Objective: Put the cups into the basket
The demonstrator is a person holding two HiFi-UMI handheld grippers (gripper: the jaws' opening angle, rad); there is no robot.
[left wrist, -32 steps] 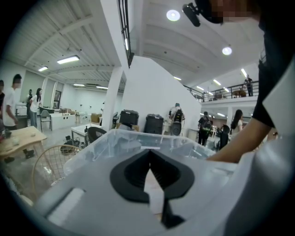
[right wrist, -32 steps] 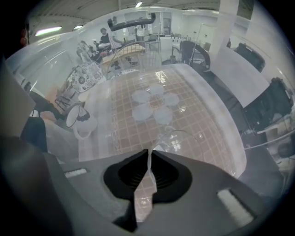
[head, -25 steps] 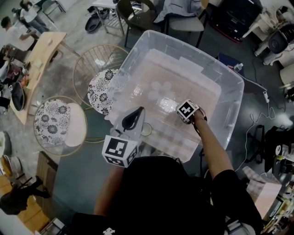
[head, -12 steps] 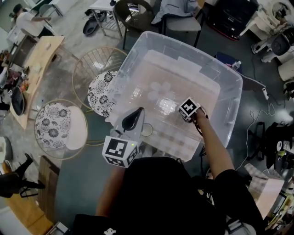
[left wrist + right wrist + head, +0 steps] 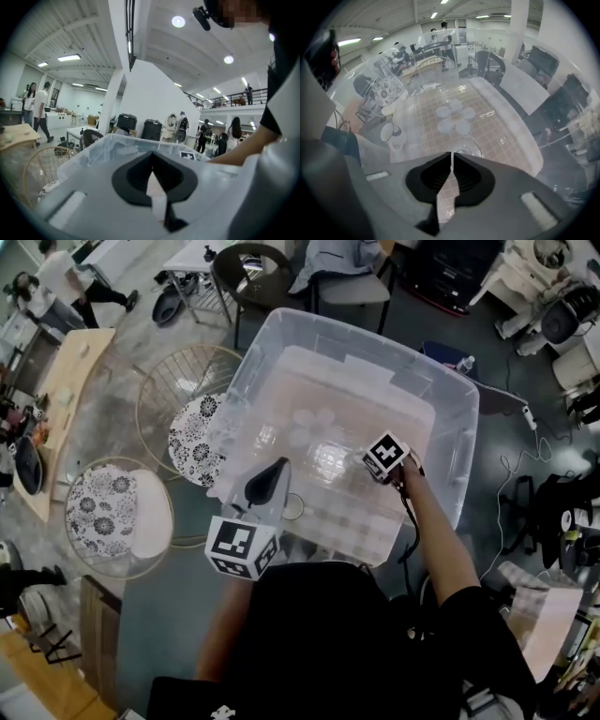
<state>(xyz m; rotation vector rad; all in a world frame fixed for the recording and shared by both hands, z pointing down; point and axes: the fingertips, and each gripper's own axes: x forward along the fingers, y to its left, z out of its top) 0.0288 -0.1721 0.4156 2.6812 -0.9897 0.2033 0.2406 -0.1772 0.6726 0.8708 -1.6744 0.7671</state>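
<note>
Right gripper (image 5: 451, 159), jaws just closed narrow on clear cup (image 5: 467, 148) rim; wire basket (image 5: 155, 390) at frame left, past bin (image 5: 356, 329) wall; left gripper (image 5: 152, 169) pinched together, empty.

Head camera steeply down, both gripper cameras close-in — clear tub (image 5: 370, 345) common to all.

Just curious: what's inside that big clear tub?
A cluster of clear cups on the tub's floor, and one more cup nearer. The person's arm hides whatever lies beneath it.
</note>
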